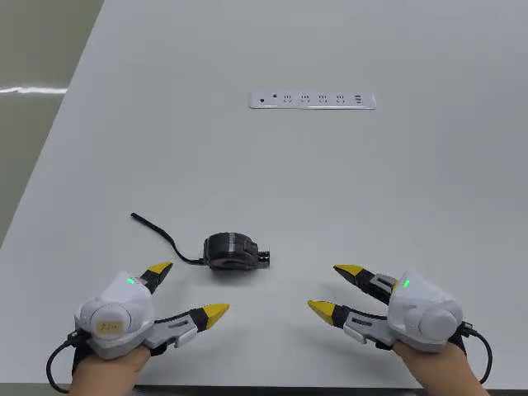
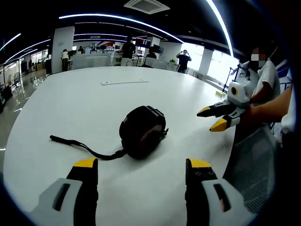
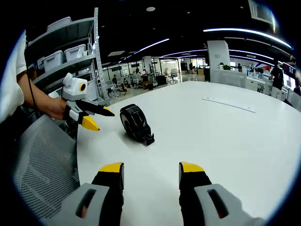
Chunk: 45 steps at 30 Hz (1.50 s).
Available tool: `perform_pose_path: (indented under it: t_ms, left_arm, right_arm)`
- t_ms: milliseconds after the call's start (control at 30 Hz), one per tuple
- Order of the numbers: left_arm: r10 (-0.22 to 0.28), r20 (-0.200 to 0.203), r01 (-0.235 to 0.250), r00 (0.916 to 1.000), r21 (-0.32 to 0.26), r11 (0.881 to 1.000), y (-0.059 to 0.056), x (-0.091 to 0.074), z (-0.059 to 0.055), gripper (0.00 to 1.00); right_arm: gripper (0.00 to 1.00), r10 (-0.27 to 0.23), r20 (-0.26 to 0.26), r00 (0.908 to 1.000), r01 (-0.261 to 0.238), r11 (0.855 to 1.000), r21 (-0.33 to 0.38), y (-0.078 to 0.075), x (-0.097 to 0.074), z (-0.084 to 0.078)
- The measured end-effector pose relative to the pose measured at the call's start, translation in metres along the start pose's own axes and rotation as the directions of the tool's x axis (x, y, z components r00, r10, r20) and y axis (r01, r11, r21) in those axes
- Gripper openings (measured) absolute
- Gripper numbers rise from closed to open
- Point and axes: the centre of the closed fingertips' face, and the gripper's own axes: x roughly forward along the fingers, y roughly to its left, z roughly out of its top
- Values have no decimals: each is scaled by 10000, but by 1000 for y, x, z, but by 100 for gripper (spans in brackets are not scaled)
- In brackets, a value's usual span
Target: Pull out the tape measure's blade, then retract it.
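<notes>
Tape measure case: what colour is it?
The tape measure is black; it shows best in the left gripper view.

White table, with a tape measure and a power strip lying on it.

The white table (image 1: pixel 396 206) spreads wide and plain ahead of both my grippers, its near edge just behind them. A dark tape measure (image 1: pixel 233 252) lies on the tabletop just ahead of my left gripper (image 1: pixel 190 289), off to the left of my right gripper (image 1: pixel 333 288). The small black nub at the mouth of its case is turned toward the right gripper's side. Its black strap (image 1: pixel 161 233) lies loose on the surface, trailing from the case out past the left gripper's outer side. Far beyond both grippers a long white power strip (image 1: pixel 312 101) lies flat, crosswise to my reach and well apart from the tape measure.
</notes>
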Motion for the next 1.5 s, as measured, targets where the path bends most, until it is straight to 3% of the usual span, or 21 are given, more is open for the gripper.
perform_pose_path:
  t_ms: [767, 1100, 1300, 1500]
  left_arm:
    - [167, 46, -165, 9999, -309, 9994, 19, -37, -6, 79]
    - [238, 118, -233, 9996, -410, 9989, 20, -45, -6, 81]
    - [131, -46, -131, 9999, -56, 9999, 16, -47, -9, 82]
    - [255, -14, -255, 9997, -95, 9996, 21, -53, -12, 82]
  right_arm:
    - [53, -463, 75, 9989, 462, 9989, 77, -2, -35, -3]
    - [56, -650, 104, 9978, 650, 9979, 33, -6, -46, -1]
    - [56, -709, 63, 9975, 708, 9975, 59, -7, -52, -4]
    - [57, -860, 67, 9963, 858, 9962, 157, -9, -57, -8]
